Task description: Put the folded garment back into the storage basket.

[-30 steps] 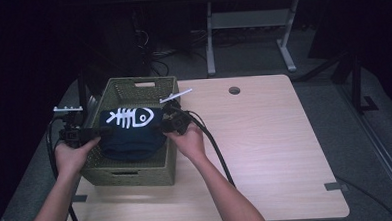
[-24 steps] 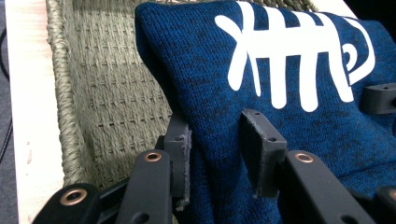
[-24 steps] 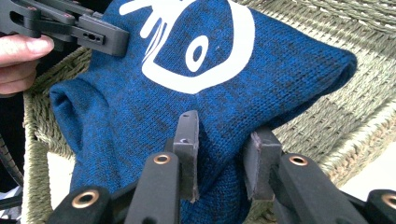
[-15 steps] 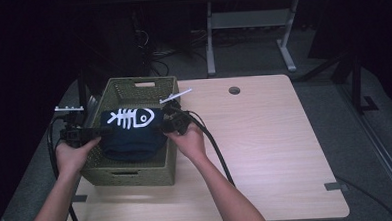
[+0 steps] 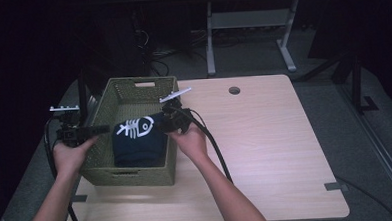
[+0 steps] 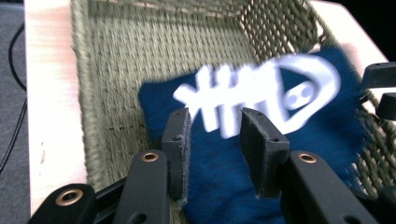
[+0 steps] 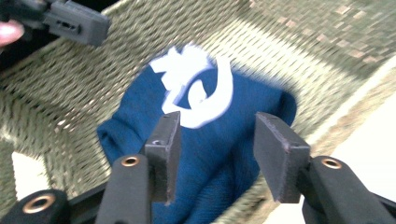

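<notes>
Dim room, lit tabletop; both gripper views w/ motion blur.

Matt navy cloth shirt [image 5: 138, 143] – rough woven wicker basket [image 5: 136, 170] – smooth pale wood-look table [image 5: 266, 152].

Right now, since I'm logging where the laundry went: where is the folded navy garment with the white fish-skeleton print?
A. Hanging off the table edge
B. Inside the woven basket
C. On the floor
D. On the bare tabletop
B: the navy garment lies within the woven basket's walls.

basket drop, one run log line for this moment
item: folded navy shirt | place: in woven basket | left gripper: open | right gripper: just opened, nothing between
</notes>
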Tool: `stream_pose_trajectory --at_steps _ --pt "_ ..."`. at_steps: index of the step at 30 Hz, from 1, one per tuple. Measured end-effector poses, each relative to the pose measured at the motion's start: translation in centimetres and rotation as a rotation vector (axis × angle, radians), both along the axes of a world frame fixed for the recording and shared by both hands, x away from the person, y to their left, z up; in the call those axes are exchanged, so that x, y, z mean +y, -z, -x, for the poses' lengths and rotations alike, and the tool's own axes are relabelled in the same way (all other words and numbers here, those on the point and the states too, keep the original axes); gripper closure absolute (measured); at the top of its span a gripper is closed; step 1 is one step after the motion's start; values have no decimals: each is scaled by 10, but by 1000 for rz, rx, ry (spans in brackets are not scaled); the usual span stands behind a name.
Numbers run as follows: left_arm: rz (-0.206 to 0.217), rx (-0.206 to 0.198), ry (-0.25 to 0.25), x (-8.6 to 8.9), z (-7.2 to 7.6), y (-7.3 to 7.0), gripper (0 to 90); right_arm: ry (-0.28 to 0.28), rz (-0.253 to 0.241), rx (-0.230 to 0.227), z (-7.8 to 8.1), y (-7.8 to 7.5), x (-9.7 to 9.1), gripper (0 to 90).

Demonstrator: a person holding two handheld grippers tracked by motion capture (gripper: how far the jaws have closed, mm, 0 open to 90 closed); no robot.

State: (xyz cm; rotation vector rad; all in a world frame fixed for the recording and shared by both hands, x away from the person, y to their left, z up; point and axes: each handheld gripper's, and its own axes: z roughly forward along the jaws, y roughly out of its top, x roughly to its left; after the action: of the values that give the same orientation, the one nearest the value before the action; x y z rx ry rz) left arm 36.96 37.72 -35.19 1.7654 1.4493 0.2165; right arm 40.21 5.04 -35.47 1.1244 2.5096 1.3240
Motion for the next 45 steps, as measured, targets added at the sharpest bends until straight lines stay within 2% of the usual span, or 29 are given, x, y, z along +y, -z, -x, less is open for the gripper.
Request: stream_pose_trajectory --at_steps 6,11,13,14,18,20,23,34,45 --pt "6 -18 16 -4 1 -4 623 -4 -41 3 -3 -9 -11 510" --pt "19 -26 29 -10 0 -7 605 -17 -70 27 -3 -11 -16 503" --pt "26 -36 36 -13 0 -9 595 -27 -73 19 -3 -13 -19 501" --pt "36 -54 42 -16 2 -12 590 -40 -78 17 -3 -15 -22 490" --pt "55 -68 56 -20 5 -16 574 -47 -88 28 -3 -17 -28 473" --pt "39 -88 64 -26 8 -20 559 -46 -116 22 -1 -18 -35 451" --pt "46 -96 80 -33 9 -23 547 -47 -138 16 1 -19 -41 432" --pt "52 -124 146 -60 11 -29 513 -46 -144 4 4 -24 -62 392" --pt "69 -142 174 -75 12 -35 491 -44 -145 -3 6 -26 -82 380"
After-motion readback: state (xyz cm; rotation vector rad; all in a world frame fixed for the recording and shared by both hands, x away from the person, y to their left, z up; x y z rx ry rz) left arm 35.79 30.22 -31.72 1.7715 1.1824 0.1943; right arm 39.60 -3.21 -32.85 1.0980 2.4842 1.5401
